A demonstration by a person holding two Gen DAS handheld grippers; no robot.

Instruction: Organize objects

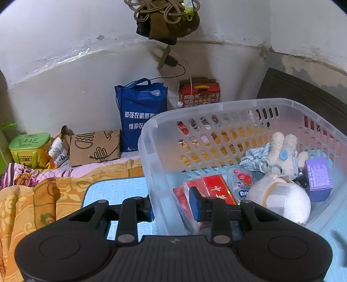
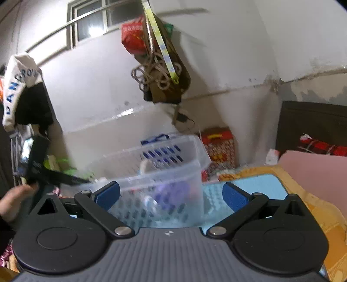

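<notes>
A clear slotted plastic basket (image 1: 216, 108) stands tilted on a blue mat (image 1: 112, 191). It holds a red box (image 1: 214, 186), a white plush toy (image 1: 279, 195), a purple box (image 1: 318, 175), a striped cloth (image 1: 256, 160) and a clear packet (image 1: 240, 180). My left gripper (image 1: 172, 206) is shut on the basket's near wall, one pad outside and one inside. In the right wrist view the basket (image 2: 173, 141) is blurred, just ahead of my right gripper (image 2: 171, 194), which is open wide and holds nothing. The left gripper (image 2: 43, 173) and a hand (image 2: 15, 199) show at the left.
Against the wall stand a blue bag (image 1: 141, 112), a red carton (image 1: 199, 93), a brown cardboard piece (image 1: 95, 147) and a green tin (image 1: 30, 147). Orange bedding (image 1: 32, 206) lies left of the mat. A rope bundle (image 1: 164, 17) hangs overhead. A pink board (image 2: 314, 173) lies right.
</notes>
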